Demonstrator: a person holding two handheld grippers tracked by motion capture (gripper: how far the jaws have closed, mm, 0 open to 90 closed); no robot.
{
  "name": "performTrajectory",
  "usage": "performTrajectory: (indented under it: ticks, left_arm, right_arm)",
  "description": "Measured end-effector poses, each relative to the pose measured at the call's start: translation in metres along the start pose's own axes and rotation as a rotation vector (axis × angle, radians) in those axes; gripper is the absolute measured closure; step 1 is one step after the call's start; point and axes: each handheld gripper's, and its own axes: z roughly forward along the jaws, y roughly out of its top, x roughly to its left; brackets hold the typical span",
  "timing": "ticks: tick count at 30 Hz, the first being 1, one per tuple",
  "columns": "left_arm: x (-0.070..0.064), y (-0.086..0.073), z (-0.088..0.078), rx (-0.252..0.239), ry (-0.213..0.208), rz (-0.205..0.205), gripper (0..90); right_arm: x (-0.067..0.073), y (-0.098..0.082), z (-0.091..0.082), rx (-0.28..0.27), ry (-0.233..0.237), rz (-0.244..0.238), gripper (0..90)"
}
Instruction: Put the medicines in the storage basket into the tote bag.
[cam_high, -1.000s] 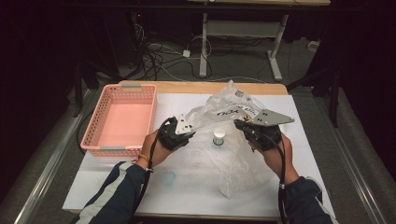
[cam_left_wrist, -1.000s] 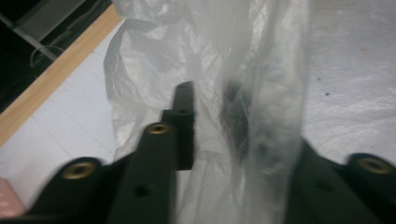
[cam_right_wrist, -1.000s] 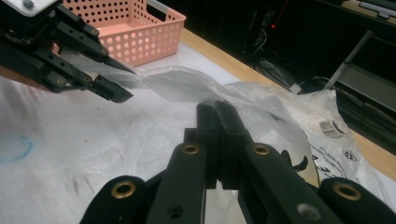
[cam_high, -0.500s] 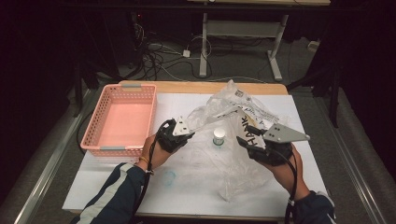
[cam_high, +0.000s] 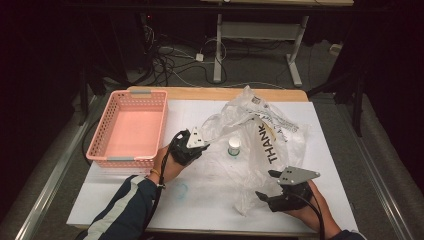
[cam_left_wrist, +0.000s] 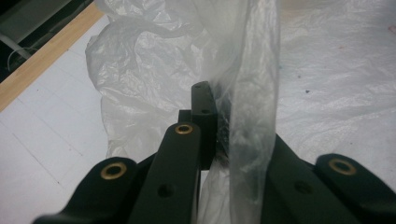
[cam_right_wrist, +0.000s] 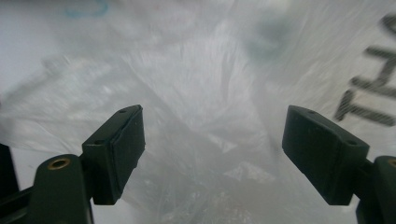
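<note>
Dim surrounds, lit table, blurry close-ups

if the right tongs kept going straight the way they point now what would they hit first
Most likely the plastic bag. The right tongs have just been opening, and nothing sits between the jaws. Crumpled film with black lettering lies right ahead. From above, the right tongs point at the bag's near edge, though the gap is hard to judge.

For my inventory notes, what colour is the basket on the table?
Pink basket, clearest in the high view.
</note>
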Motion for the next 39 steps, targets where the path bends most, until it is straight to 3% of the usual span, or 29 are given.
performTrajectory:
  ticks: [4,9,11,18,31,39]
  left_arm:
    - [0.001,0.0,-0.001,-0.01,0.005,0.0,87.2]
    - [0.001,-0.001,-0.001,-0.01,0.012,-0.006,87.2]
    - [0.001,-0.001,-0.001,-0.012,0.013,-0.002,87.2]
    - [0.0,0.0,-0.002,-0.022,0.011,0.002,87.2]
    - [0.001,0.001,-0.021,-0.064,0.065,0.017,87.3]
    - [0.007,0.006,-0.037,-0.118,0.097,0.011,87.3]
  right_arm:
    - [-0.004,-0.007,0.016,0.059,0.014,-0.008,25.6]
    - [-0.009,-0.013,0.027,0.123,0.035,0.001,55.8]
    - [-0.009,-0.014,0.029,0.156,0.031,0.022,63.4]
    - [-0.011,-0.013,0.029,0.164,0.037,0.031,88.8]
    - [-0.015,0.004,-0.007,-0.047,-0.091,0.04,90.0]
    - [-0.021,0.017,-0.035,-0.171,-0.163,0.033,90.0]
